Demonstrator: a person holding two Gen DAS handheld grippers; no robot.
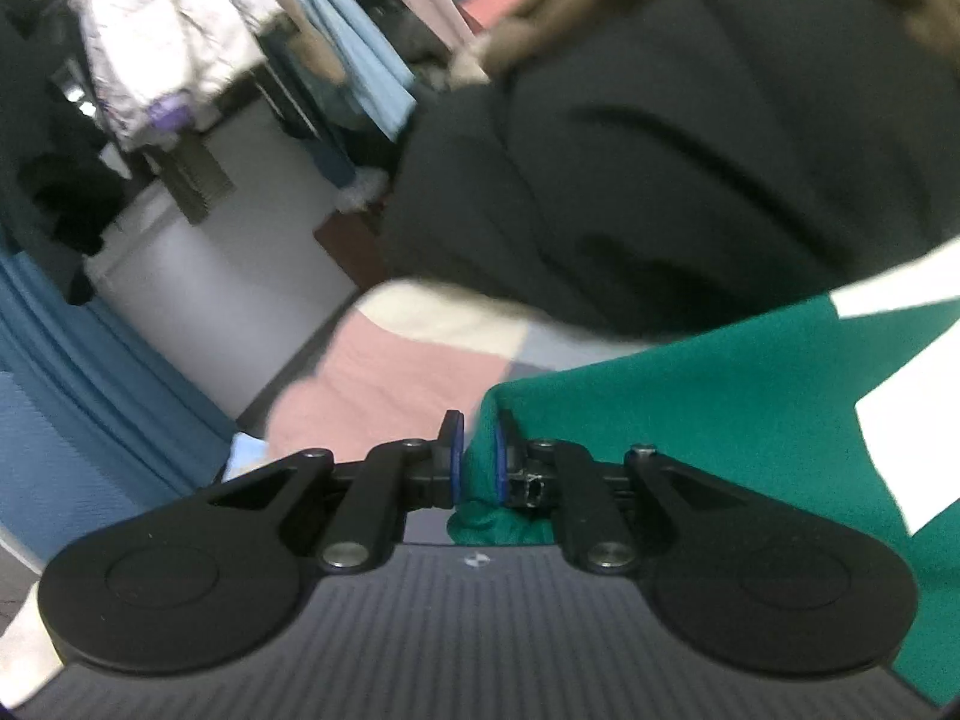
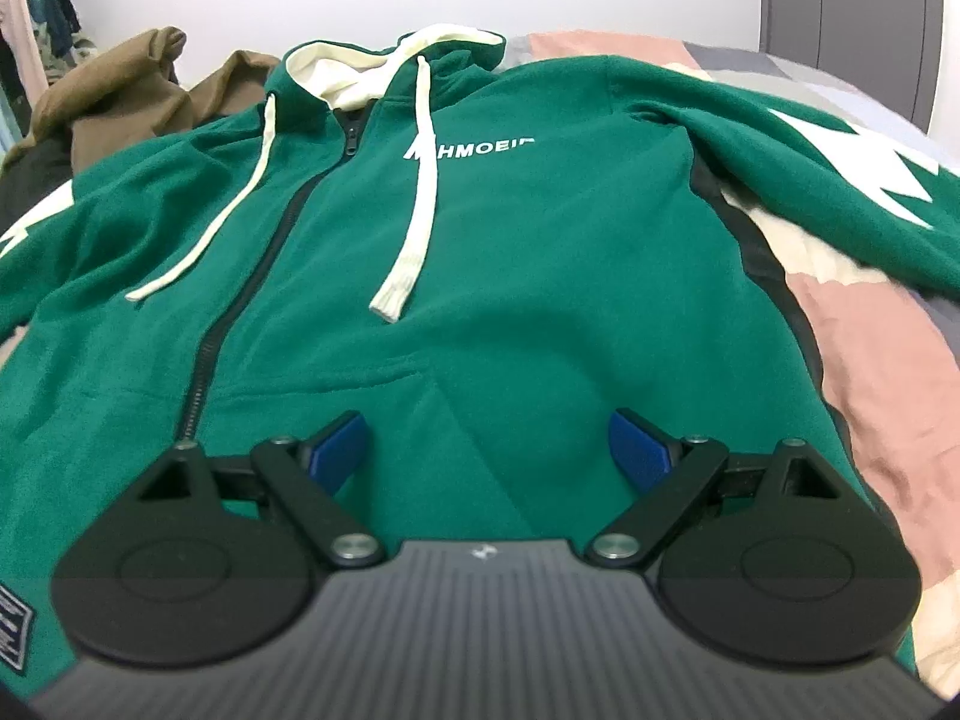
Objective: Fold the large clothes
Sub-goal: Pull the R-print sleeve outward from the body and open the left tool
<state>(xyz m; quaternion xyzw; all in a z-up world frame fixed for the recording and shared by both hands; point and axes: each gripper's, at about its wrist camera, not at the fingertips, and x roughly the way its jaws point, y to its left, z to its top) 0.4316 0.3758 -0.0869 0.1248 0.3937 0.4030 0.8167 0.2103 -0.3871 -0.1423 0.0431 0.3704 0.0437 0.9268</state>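
Two grippers are at work on one green hoodie [image 2: 510,240], which lies front-up and spread out on a bed with a pink, cream and grey patchwork cover [image 2: 870,360]. The left gripper [image 1: 477,459] has its jaws clenched on a fold of the hoodie's green fabric [image 1: 690,420], the cloth pinched between the blue pads [image 1: 457,450] and trailing off to the right of them. Beyond those jaws lies a dark coat with a fur-trimmed edge [image 1: 660,150]; hanging clothes [image 1: 180,48] show to the far left, blurred. The right gripper [image 2: 489,450] hovers over the hoodie's lower front with its jaws released and spread wide, grasping nothing. Ahead of them run the black zip [image 2: 240,300], two cream drawstrings [image 2: 414,210] and white chest lettering [image 2: 474,150]. A brown garment [image 2: 120,84] sits beyond, to the left.
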